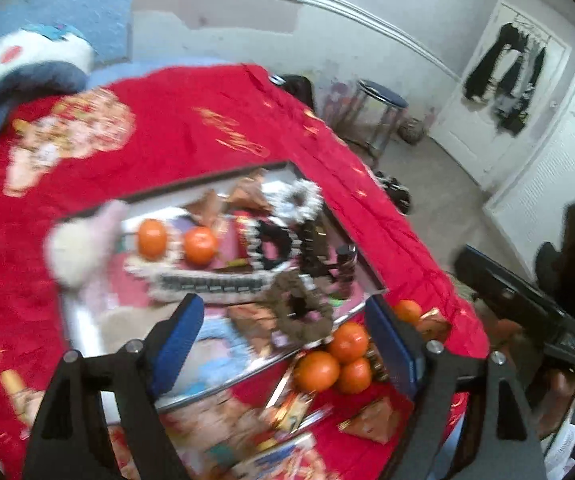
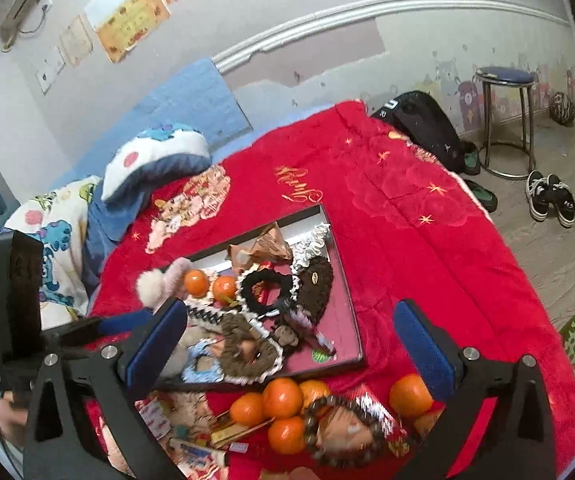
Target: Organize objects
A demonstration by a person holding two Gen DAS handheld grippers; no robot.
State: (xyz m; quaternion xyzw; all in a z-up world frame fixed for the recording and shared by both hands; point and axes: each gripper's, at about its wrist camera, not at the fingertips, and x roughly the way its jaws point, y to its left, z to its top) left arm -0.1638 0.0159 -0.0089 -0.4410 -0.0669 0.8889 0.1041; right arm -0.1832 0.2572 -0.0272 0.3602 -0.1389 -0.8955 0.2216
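Observation:
A flat tray (image 2: 343, 300) lies on a red blanket and holds two oranges (image 2: 211, 284), several scrunchies (image 2: 263, 288), a pink pompom item (image 2: 155, 284) and snack packets. The tray also shows in the left wrist view (image 1: 83, 320). A pile of oranges (image 2: 283, 404) and a bead bracelet (image 2: 343, 432) lie on the blanket in front of the tray. My right gripper (image 2: 287, 344) is open and empty above the tray's near edge. My left gripper (image 1: 283, 336) is open and empty over a brown scrunchie (image 1: 303, 308); it also shows in the right wrist view (image 2: 119, 326) at the left.
The red blanket (image 2: 427, 248) covers a bed against the wall, with a blue and white pillow (image 2: 155, 164) at its head. Loose packets (image 2: 191, 436) lie by the oranges. On the floor stand a blue stool (image 2: 505, 120), shoes (image 2: 551, 198) and a black bag (image 2: 423, 124).

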